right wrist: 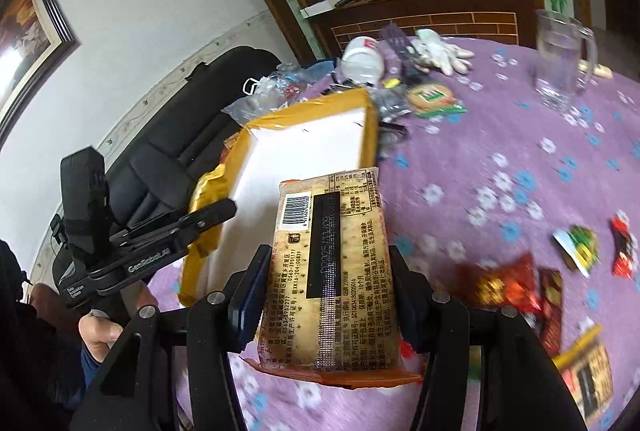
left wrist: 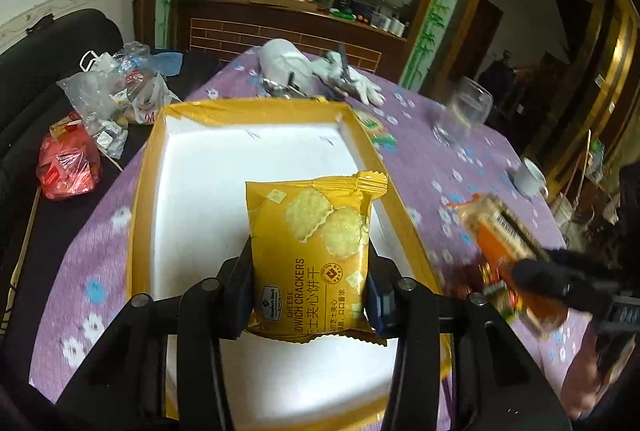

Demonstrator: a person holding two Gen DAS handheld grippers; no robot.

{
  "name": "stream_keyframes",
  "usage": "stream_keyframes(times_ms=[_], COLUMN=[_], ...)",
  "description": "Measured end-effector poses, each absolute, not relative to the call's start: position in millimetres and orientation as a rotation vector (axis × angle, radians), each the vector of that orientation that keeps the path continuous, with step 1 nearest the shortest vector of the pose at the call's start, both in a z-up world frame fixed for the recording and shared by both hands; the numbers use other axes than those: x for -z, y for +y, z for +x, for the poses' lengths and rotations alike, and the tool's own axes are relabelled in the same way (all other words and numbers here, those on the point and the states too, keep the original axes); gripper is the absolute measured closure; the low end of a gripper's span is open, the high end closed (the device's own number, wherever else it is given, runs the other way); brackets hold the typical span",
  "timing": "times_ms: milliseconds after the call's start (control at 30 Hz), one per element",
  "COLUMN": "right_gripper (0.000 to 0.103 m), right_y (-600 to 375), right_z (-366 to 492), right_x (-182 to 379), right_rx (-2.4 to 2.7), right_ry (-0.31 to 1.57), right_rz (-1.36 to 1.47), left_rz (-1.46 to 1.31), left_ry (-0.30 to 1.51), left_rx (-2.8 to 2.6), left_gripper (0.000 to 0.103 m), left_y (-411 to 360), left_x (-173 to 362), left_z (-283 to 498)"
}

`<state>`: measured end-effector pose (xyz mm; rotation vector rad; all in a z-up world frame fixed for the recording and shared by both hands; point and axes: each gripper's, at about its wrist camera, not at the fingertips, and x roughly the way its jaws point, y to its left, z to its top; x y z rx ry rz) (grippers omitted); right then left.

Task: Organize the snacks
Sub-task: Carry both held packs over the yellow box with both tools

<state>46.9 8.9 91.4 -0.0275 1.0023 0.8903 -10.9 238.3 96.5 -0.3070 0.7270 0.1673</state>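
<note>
My left gripper (left wrist: 310, 259) is shut on a yellow pack of cheese sandwich crackers (left wrist: 312, 251), held above the white inside of a yellow-rimmed box (left wrist: 248, 107). In the right wrist view my right gripper (right wrist: 328, 271) is shut on an orange cracker pack (right wrist: 328, 271), its barcode side up, over the purple tablecloth just right of the box (right wrist: 308, 135). That orange pack (left wrist: 504, 243) and the right gripper (left wrist: 552, 271) show blurred at the right in the left wrist view. The left gripper (right wrist: 208, 219) shows at the left of the right wrist view, over the box.
Several small snack packs (right wrist: 512, 283) lie on the purple tablecloth (right wrist: 500, 135) at the right. A glass mug (right wrist: 560, 59), a white jar (right wrist: 362, 61), white gloves (right wrist: 440, 51) and a round green-labelled pack (right wrist: 432, 97) stand beyond the box. Plastic bags (left wrist: 104, 99) lie on the black sofa at the left.
</note>
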Motion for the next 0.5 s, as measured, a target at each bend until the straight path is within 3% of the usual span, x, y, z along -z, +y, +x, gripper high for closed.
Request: stream_keyframes(times_ms=[500], right_gripper=[0.047], right_y=[110.3], right_z=[107.4], right_x=[-70.7], right_rx=[-0.865], right_ry=[1.051], right_rz=[0.06], left_rz=[-0.38], left_ry=[0.815], left_rx=[-0.334], left_gripper=[0.06], left_y=[307.5], left_x=[-53.6], left_z=[58.2])
